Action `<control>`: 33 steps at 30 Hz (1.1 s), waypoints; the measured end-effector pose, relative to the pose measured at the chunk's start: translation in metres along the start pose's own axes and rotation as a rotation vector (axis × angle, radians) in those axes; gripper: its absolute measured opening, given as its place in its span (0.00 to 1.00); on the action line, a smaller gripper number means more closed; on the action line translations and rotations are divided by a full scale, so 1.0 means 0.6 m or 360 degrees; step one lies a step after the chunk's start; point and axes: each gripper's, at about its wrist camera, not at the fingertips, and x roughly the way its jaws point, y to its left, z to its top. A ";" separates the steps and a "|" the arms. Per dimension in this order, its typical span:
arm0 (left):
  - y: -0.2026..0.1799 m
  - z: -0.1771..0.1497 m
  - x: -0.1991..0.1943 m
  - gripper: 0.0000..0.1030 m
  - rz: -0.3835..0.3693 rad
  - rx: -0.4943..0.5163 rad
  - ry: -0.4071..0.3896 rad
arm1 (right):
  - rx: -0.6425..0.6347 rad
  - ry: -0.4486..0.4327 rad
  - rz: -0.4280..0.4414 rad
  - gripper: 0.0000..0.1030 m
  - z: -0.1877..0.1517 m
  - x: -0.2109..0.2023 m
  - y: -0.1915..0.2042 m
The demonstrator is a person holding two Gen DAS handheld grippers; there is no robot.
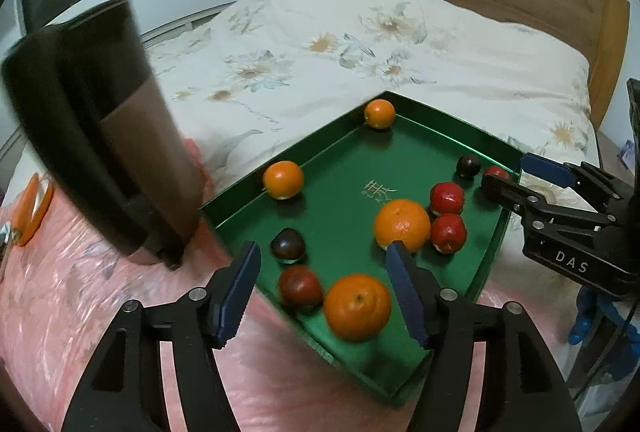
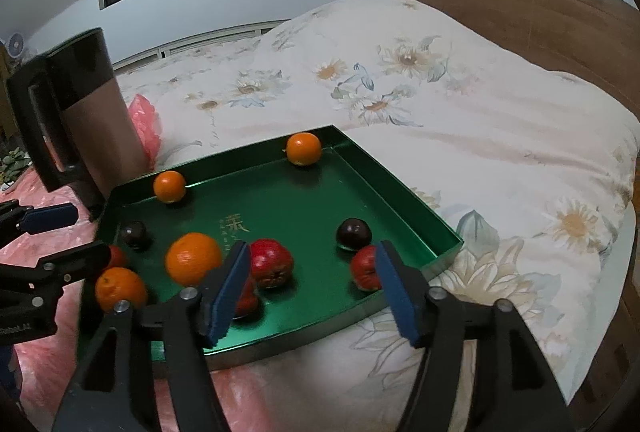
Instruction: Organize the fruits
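While the floral cream quilt (image 2: 460,103) fills the upper right, the shallow green metal tray (image 2: 400,191) sits mid-frame holding round oranges (image 2: 193,258), glossy red apples (image 2: 272,262) and dark plums (image 2: 353,233). Both my left gripper (image 1: 324,288) and right gripper (image 2: 310,288) hang open over it, empty.

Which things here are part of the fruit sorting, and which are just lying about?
Job: green tray; oranges; red fruits; dark fruits.
Lying about: kettle; floral quilt; pink cloth; headboard.
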 end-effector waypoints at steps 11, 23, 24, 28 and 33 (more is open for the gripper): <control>0.059 -0.055 -0.113 0.75 0.0128 -0.0105 -0.0076 | -0.0027 -0.0013 0.0037 1.00 -0.007 -0.078 0.074; 0.149 -0.140 -0.239 0.86 0.0300 -0.0269 -0.0125 | -0.0157 -0.0075 0.0111 1.00 -0.025 -0.170 0.223; 0.156 -0.146 -0.247 0.87 0.0312 -0.0280 -0.0128 | -0.0169 -0.0080 0.0117 1.00 -0.028 -0.178 0.237; 0.186 -0.172 -0.286 0.88 0.0382 -0.0333 -0.0151 | -0.0211 -0.0106 0.0147 1.00 -0.033 -0.202 0.281; 0.220 -0.202 -0.329 0.88 0.0504 -0.0391 -0.0179 | -0.0253 -0.0155 0.0171 1.00 -0.034 -0.226 0.331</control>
